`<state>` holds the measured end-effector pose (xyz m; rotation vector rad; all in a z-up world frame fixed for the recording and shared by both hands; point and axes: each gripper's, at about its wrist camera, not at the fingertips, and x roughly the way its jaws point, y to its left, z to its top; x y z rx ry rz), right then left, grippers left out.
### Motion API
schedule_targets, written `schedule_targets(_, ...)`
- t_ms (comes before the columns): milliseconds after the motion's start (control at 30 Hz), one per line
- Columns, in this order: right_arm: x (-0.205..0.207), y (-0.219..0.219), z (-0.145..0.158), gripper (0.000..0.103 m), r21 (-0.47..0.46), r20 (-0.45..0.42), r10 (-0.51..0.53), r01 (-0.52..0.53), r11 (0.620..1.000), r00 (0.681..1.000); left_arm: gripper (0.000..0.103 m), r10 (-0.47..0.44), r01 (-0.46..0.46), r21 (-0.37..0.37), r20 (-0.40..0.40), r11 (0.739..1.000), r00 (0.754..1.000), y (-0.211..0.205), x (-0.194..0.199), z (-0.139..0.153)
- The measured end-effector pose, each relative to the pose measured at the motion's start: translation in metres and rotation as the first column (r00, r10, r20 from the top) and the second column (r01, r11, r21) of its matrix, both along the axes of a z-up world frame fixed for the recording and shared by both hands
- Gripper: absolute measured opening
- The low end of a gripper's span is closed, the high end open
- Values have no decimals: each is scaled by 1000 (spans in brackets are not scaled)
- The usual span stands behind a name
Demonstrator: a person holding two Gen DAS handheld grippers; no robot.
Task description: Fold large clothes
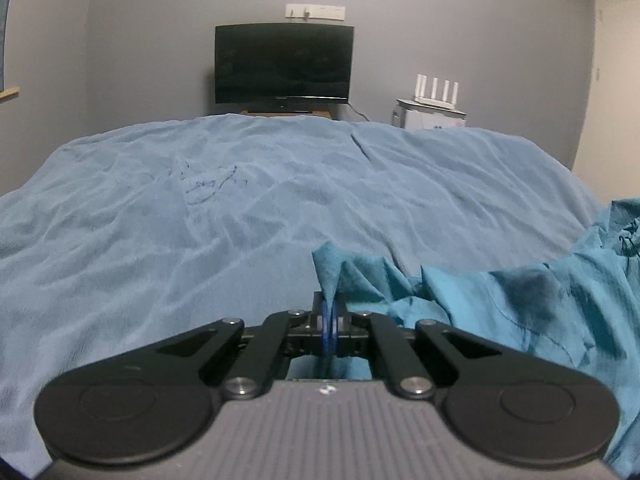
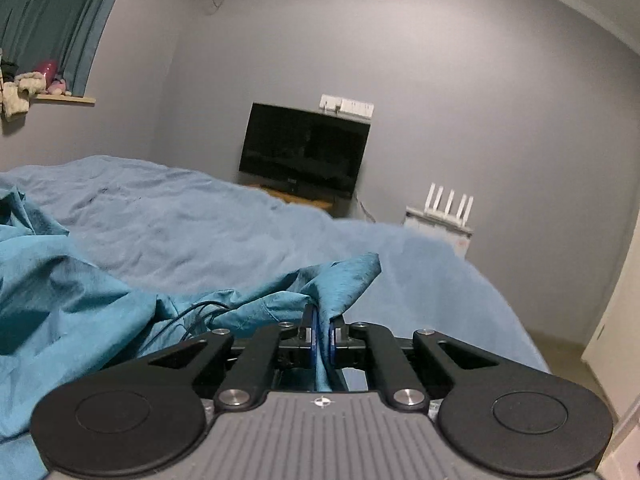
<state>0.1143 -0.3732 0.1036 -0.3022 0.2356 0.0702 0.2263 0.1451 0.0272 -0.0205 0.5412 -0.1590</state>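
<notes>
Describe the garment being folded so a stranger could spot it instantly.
Start at the bed, spread with a pale blue blanket. On its near side lies a crumpled teal garment, pinched by the left gripper and right gripper. Its deeper, shinier teal separates it from the paler, matte blanket.

Teal garment (image 1: 500, 300) — crumpled, lifted, bunched

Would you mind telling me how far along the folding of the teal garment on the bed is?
Early stage. Done: both grips are made; the left gripper and right gripper are each shut on an edge of the teal garment. In hand: it hangs bunched between them over the bed. Left: spreading it flat and every fold; no neat fold shows.
</notes>
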Motion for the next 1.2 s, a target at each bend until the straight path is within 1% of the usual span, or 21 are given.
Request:
schedule_targets(100, 28, 1, 15, 6, -30, 58, -26, 27, 999, 998, 0, 14, -15, 24, 43, 1000, 999, -10, 31, 15)
schedule_targets(167, 49, -3, 25, 6, -16, 89, -56, 58, 998, 994, 0, 41, -44, 31, 84, 999, 996, -16, 54, 24)
schedule_targets(233, 68, -12, 29, 7, 14, 103, -96, 95, 995, 990, 0, 66, -68, 19, 115, 997, 991, -24, 74, 27)
schedule_targets(267, 82, -17, 26, 8, 24, 72, -130, 128, 991, 989, 0, 79, -81, 10, 101, 997, 992, -27, 84, 25)
schedule_targets(300, 92, -22, 23, 14, 36, 30, -155, 154, 987, 987, 2, 114, -115, 8, 76, 993, 991, -30, 93, 21)
schedule_targets(333, 102, -28, 17, 24, 49, -22, -194, 195, 980, 981, 5, 149, -150, 10, 57, 989, 987, -33, 98, 16)
schedule_targets(400, 110, -37, 7, 39, 72, -99, -259, 266, 961, 961, 21, 174, -175, 17, 26, 984, 984, -37, 101, 4)
schedule_targets(433, 106, -40, 3, 47, 90, -119, -264, 276, 957, 957, 46, 180, -180, 33, 13, 983, 984, -39, 99, 0)
schedule_targets(467, 102, -40, 0, 49, 105, -131, -261, 275, 956, 956, 62, 180, -180, 56, 11, 982, 984, -43, 95, -4)
schedule_targets(533, 86, -36, -5, 50, 134, -156, -217, 238, 962, 964, 63, 139, -141, 88, 28, 986, 990, -52, 80, -8)
schedule_targets(600, 66, -25, -12, 52, 151, -164, -170, 195, 969, 972, 63, 66, -69, 90, 42, 994, 997, -65, 57, -9)
schedule_targets(667, 47, -13, -22, 53, 179, -190, -113, 148, 973, 975, 67, -21, 18, 73, 41, 997, 999, -86, 35, -9)
schedule_targets(733, 36, 3, -30, 54, 216, -226, -70, 120, 969, 972, 67, -106, 106, 36, 19, 994, 994, -110, 13, -12)
schedule_targets(833, 23, 17, -37, 56, 267, -257, -23, 94, 959, 966, 67, -174, 173, -27, -30, 985, 984, -143, -9, -19)
schedule_targets(900, 22, 29, -43, 56, 257, -276, -11, 85, 963, 961, 67, -206, 204, -43, -50, 978, 977, -164, -21, -29)
schedule_targets(967, 22, 34, -50, 56, 228, -314, -20, 95, 969, 949, 67, -224, 222, -28, -87, 975, 971, -181, -28, -44)
schedule_targets(1000, 22, 36, -57, 55, 207, -334, -34, 109, 972, 942, 67, -218, 218, -16, -107, 976, 970, -191, -34, -51)
schedule_targets(1067, 16, 34, -68, 55, 165, -330, -72, 133, 977, 941, 67, -199, 204, 23, -147, 979, 969, -196, -38, -69)
schedule_targets(1100, 13, 30, -74, 55, 144, -334, -104, 160, 977, 937, 68, -181, 188, 29, -165, 982, 970, -194, -37, -77)
schedule_targets(1167, 10, 17, -87, 56, 124, -336, -156, 208, 970, 929, 70, -181, 184, 1, -162, 983, 970, -186, -41, -87)
schedule_targets(1200, 8, 11, -90, 56, 130, -336, -171, 225, 966, 926, 70, -180, 181, -10, -158, 984, 971, -184, -41, -87)
